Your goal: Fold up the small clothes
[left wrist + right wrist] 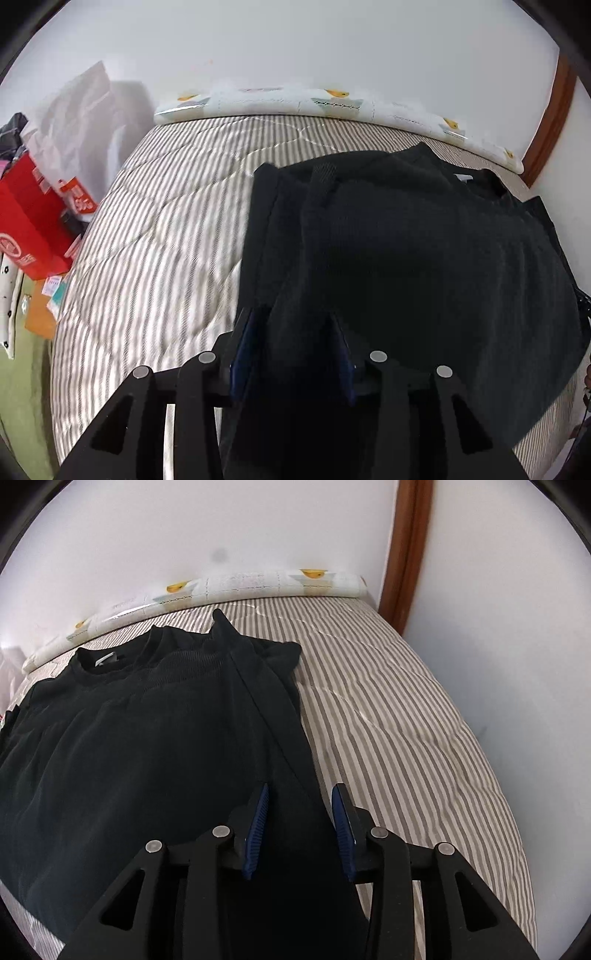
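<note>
A black knit short-sleeved top (147, 738) is lying flat on a grey-and-white striped quilted bed cover (406, 720), its ribbed round neckline toward the far wall and both sides already looking turned inward over the body. The left gripper (295, 325) is hovering over the garment's near left edge with its blue-padded fingers (243, 343) spread apart; dark cloth is sitting in the gap, but the fingers are not pressing on it. The right gripper (299, 812) is poised over the near right edge, its ribbed blue fingers (258, 823) likewise standing released, with a narrow strip of the fabric running between them.

Judging by this, the lengthwise folds are done and the work is moving to the crosswise fold: both grippers are lining up on the hem corners. The next move is probably calling for both pairs of fingers to close on all stacked layers together, then lift evenly and carry the hem toward the collar so the panel does not skew.

The fabric is looking soft, matte and fairly thick, with a fine rib, and it is draping without stiffness. The quilt beneath is puffy, stitched in curved lines. A white patterned padded roll (221, 587) is lining the far edge of the bed.
</note>
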`<action>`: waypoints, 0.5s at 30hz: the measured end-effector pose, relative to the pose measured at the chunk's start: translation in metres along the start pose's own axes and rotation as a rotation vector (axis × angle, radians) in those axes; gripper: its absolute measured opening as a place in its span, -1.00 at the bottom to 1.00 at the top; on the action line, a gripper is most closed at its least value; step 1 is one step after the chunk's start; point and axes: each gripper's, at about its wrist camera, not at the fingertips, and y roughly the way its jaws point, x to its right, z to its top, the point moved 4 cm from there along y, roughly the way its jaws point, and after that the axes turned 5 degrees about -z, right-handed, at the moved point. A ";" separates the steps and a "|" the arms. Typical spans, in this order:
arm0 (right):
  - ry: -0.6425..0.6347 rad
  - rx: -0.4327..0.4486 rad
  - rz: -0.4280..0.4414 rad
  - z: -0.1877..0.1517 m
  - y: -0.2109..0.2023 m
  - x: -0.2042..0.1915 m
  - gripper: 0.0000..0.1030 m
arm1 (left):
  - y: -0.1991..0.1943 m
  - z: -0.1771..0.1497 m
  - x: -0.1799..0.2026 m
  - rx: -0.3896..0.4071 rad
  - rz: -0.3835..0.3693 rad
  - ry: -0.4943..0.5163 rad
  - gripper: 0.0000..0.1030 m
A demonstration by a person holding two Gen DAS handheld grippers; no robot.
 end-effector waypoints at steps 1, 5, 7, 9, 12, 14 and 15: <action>0.003 -0.003 -0.003 -0.003 -0.005 0.001 -0.31 | -0.005 -0.005 -0.003 0.002 -0.004 -0.007 -0.26; 0.008 -0.019 -0.032 -0.011 -0.022 0.003 -0.29 | -0.022 -0.027 -0.012 -0.012 -0.023 -0.026 -0.23; 0.003 -0.008 -0.050 -0.011 -0.034 0.000 -0.29 | -0.028 -0.037 -0.014 -0.013 -0.035 -0.029 -0.22; -0.013 0.017 -0.051 -0.009 -0.048 -0.014 -0.26 | -0.037 -0.049 -0.017 -0.006 -0.038 -0.026 -0.20; -0.055 0.049 -0.016 -0.005 -0.063 -0.049 -0.13 | -0.051 -0.068 -0.023 -0.010 -0.039 -0.033 -0.16; -0.091 0.061 0.028 -0.006 -0.072 -0.085 -0.09 | -0.058 -0.079 -0.027 -0.012 -0.047 -0.047 -0.13; -0.107 0.062 0.051 -0.007 -0.075 -0.100 -0.08 | -0.062 -0.087 -0.030 -0.014 -0.058 -0.060 -0.11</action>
